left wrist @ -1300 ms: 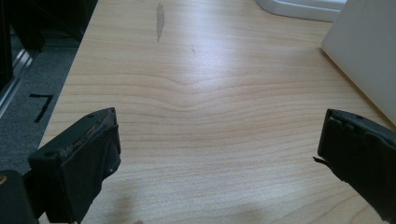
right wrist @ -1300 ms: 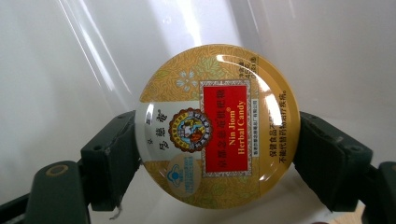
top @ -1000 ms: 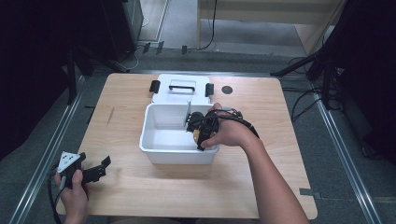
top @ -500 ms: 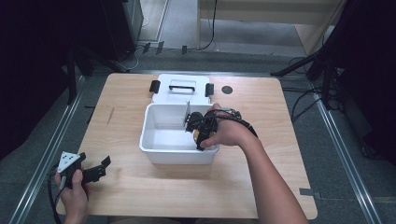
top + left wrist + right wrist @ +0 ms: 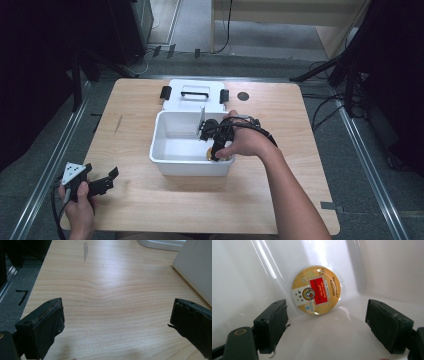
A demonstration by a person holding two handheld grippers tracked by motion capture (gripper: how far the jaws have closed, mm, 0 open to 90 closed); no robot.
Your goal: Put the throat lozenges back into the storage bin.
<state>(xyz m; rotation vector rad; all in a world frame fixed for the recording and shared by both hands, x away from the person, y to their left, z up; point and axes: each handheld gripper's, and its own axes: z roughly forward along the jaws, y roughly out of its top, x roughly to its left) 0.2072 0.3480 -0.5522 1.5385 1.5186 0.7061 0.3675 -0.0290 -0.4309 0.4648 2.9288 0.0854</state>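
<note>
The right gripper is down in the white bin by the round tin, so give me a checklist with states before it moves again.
1. Round tin lies flat on the floor of the white bin: ok.
2. Right gripper free of the tin, jaws apart, nothing between them, having just been opening: ok.
3. Tin settled near the bin's corner, clear of both jaws: ok.
4. Left gripper open over the bare wooden table, away from the bin: ok.
5. Lid lies behind the bin, off it: ok.
6. Lid's latches undamaged: cannot tell.

Round gold tin (image 5: 316, 290) with a red label (lettering too small to read); white bin (image 5: 165, 150); black claws.
</note>
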